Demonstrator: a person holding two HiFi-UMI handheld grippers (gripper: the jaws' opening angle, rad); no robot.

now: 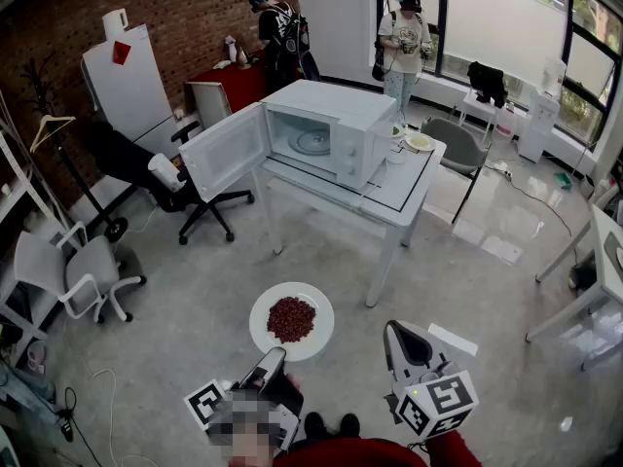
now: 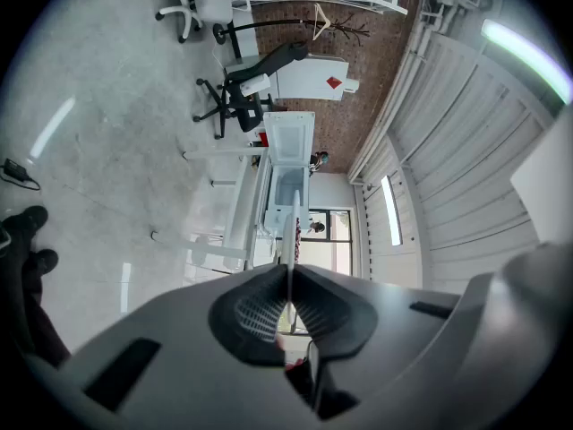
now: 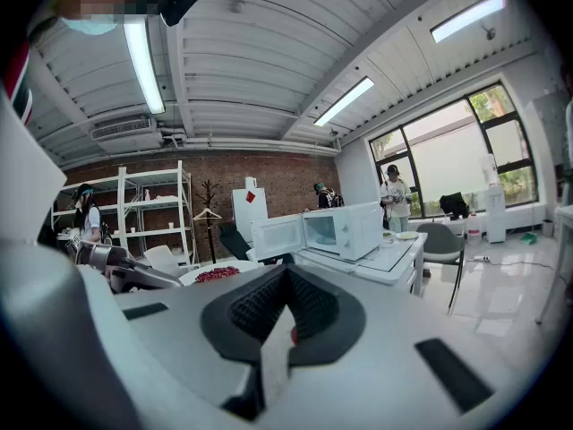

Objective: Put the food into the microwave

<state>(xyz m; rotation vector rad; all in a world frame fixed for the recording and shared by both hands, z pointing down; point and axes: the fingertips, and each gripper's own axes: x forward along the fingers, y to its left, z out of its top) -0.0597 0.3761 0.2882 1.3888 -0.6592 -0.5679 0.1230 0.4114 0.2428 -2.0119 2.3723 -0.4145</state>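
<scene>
A white plate piled with red beans hangs over the floor in front of me. My left gripper is shut on its near rim. In the left gripper view the plate shows edge-on, pinched between the pads. The white microwave stands on a white table, its door swung wide to the left and the glass turntable bare. My right gripper floats to the right of the plate, shut and holding nothing. The right gripper view shows the microwave ahead and the plate to the left.
Two small dishes sit on the table beside the microwave. A black office chair stands left of the open door, a white chair nearer left, a grey chair behind the table. Two people stand at the back.
</scene>
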